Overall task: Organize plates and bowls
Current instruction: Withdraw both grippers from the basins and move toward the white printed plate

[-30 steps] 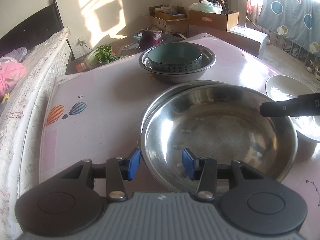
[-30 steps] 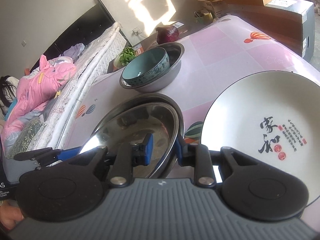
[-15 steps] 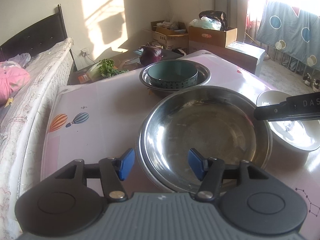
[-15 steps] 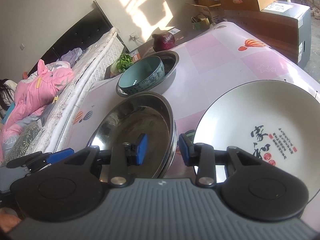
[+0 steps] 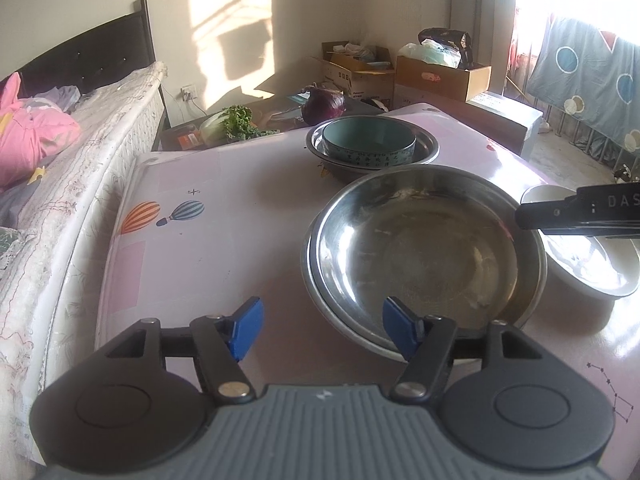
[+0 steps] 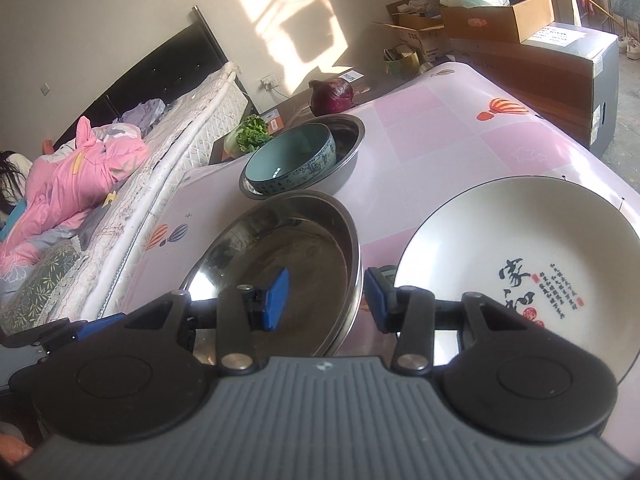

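Observation:
Two nested steel basins (image 5: 424, 256) sit on the pink table, also in the right wrist view (image 6: 288, 256). My left gripper (image 5: 320, 330) is open at their near rim, its right pad inside the rim. My right gripper (image 6: 326, 298) is open and straddles the basins' right rim; its finger also shows in the left wrist view (image 5: 576, 216). A white plate with calligraphy (image 6: 520, 264) lies to the right. A teal bowl (image 5: 368, 142) rests in a smaller steel basin (image 5: 424, 148) at the back.
A red onion (image 5: 322, 106) and greens (image 5: 240, 122) lie beyond the table's far edge. A bed with pink bedding (image 5: 32, 140) runs along the left. Cardboard boxes (image 5: 440, 76) stand behind. The table (image 5: 200, 240) has a balloon-print cloth.
Both grippers have opened wider and let go of the top steel basin, which has settled into the one below. Both have drawn back a little.

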Demonstrator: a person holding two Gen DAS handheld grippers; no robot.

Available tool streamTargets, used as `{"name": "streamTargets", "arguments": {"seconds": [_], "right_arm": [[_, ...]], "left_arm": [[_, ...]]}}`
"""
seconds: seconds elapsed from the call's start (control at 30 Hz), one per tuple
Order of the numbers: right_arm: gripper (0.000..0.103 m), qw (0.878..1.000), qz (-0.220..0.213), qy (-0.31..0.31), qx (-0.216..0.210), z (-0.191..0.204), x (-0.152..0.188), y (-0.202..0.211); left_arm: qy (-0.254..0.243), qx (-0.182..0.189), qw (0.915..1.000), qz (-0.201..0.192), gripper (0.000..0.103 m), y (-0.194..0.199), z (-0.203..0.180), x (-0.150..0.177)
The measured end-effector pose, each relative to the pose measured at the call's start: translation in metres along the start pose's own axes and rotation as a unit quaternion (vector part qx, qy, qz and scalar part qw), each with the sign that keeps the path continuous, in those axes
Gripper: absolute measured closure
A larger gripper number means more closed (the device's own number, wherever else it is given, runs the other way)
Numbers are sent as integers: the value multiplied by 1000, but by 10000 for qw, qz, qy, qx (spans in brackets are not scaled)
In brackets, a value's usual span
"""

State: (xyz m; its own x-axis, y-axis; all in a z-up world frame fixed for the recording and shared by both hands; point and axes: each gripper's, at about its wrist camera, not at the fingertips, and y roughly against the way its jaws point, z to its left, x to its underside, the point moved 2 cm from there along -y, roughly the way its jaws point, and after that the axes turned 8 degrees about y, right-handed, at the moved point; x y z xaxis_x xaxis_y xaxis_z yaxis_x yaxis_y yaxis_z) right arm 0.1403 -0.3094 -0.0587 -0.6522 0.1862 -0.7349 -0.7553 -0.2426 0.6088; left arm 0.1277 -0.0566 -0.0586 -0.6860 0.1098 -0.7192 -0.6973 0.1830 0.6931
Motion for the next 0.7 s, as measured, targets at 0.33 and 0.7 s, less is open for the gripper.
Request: {"name": "streamTargets", "arguments": {"seconds": [0.33,0.7], "right_arm": [[57,9993,161,299,137,18,8,-7],[57,9999,-65,30,94,1,7,11]], "left_arm": [[90,53,9997,198,35,0,7,14],[111,172,9998,28,35,11,0,9]]}}
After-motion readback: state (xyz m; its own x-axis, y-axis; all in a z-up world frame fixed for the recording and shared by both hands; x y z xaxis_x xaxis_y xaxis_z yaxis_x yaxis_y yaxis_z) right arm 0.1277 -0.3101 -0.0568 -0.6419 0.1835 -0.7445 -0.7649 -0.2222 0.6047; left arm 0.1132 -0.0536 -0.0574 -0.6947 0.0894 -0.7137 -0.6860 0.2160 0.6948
